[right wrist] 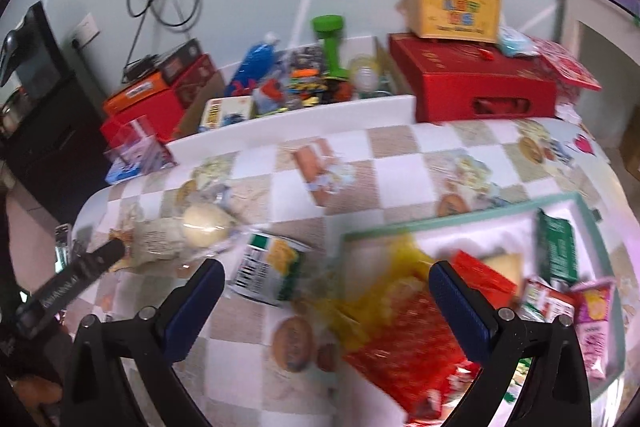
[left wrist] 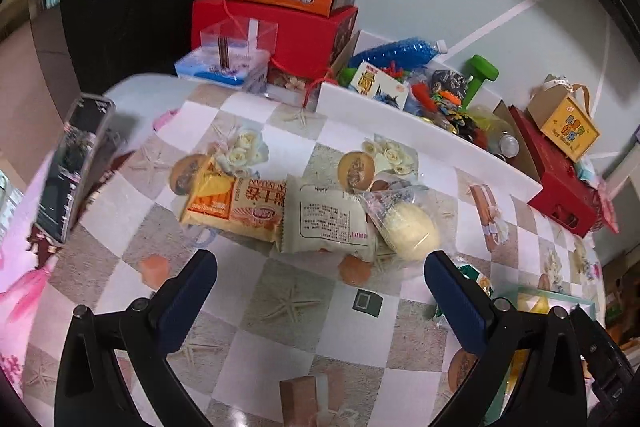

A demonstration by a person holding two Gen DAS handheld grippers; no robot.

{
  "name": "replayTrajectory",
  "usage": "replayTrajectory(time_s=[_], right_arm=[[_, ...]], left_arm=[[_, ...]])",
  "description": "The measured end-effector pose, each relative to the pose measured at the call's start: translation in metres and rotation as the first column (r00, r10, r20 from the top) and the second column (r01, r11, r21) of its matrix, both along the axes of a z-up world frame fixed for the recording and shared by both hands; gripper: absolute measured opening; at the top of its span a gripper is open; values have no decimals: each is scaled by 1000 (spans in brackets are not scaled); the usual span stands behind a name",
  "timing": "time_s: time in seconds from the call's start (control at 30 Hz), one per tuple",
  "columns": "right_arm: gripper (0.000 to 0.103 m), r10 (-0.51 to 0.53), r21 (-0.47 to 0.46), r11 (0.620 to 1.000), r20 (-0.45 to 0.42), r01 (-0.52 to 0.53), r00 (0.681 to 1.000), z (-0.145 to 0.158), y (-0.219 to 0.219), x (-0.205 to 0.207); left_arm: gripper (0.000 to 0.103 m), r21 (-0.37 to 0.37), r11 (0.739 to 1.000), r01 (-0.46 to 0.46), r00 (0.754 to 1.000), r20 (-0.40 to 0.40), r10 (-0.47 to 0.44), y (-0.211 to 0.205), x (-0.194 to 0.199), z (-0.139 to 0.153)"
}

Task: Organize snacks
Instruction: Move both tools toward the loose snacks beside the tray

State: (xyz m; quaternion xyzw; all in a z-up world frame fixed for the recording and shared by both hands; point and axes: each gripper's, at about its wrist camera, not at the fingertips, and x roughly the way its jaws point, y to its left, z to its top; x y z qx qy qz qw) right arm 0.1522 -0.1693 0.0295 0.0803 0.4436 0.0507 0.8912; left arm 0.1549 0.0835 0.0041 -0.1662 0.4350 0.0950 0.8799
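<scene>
Three snacks lie in a row on the checked tablecloth: an orange-and-cream biscuit pack, a cream packet with its printed back up, and a pale round bun in a clear bag. My left gripper is open just in front of them, holding nothing. In the right wrist view the bun lies at the left and a green-and-white snack pack on the cloth beside a green-rimmed tray. The tray holds a red-and-yellow bag and several small packs. My right gripper is open above the tray's left edge.
A white ledge crosses the table behind the snacks, with toys, a blue bottle and a green dumbbell beyond it. Red boxes stand at back left and right. A phone on a stand rises at the left.
</scene>
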Motion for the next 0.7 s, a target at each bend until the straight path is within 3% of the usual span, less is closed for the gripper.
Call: replayTrajectory(time_s=[0.1, 0.33, 0.47, 0.6, 0.7], right_arm=[[103, 42, 9, 999, 1, -42, 999, -1, 17, 6], [103, 93, 5, 996, -30, -93, 995, -14, 44, 21], [103, 112, -7, 994, -50, -113, 992, -22, 58, 27], [103, 138, -13, 990, -79, -140, 987, -34, 72, 36], [103, 157, -15, 987, -104, -160, 982, -43, 80, 42]], left_arm=[[103, -35, 999, -3, 999, -33, 2, 13, 6, -6], [103, -31, 999, -10, 999, -49, 8, 48, 19, -9], [103, 27, 999, -43, 996, -75, 45, 69, 34, -11], [103, -4, 998, -59, 994, -96, 58, 84, 48, -22], [103, 21, 998, -60, 989, -135, 62, 89, 59, -35]])
